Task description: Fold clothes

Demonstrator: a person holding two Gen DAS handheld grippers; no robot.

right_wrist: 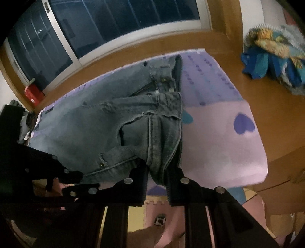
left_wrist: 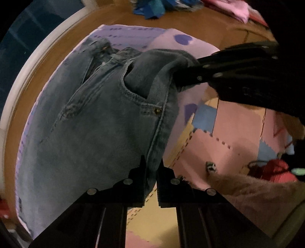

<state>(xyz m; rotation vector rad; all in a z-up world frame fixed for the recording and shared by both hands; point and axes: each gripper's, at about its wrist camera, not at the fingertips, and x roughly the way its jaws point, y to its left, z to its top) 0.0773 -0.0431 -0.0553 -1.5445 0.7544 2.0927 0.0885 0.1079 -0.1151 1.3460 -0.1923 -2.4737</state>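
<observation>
Jeans (left_wrist: 91, 122) seen lying on a lilac mat (left_wrist: 122, 34), waist end toward the far side, front up; fly zip open, button visible in right wrist view (right_wrist: 163, 80). Near side seam and waistband corner are lifted off the mat and bunched upward, the rest of the denim still spread flat.

L gripper (left_wrist: 151, 171): jaws closed tight on the side seam below the front pocket, denim fold pinched between the pads, cloth running down between both fingers. A brass rivet (left_wrist: 157, 110) at the pocket corner sits just above the grip.

R gripper (right_wrist: 157, 179): jaws clamped on a thick fold of waistband/side seam, fabric filling the gap between the pads. In left wrist view the R gripper enters from the right, its tips buried in the bunched waistband. In right wrist view the L gripper shows lower left, just beside the R one, on the same edge of the jeans.

Mat has a pink panel (right_wrist: 219, 137) w/ a purple heart (right_wrist: 244, 123), near the waist. Mat lies on brown wood floor (right_wrist: 238, 89). Pastel puzzle tiles (left_wrist: 209, 145) adjoin the mat at the near side. Blue cloth pile (right_wrist: 270, 63) on floor, well apart from jeans. Dark window (right_wrist: 106, 24) beyond the mat; red box (right_wrist: 34, 94) at its base. Pink garment (left_wrist: 234, 9) at the far edge in left wrist view. Both views motion-blurred.
</observation>
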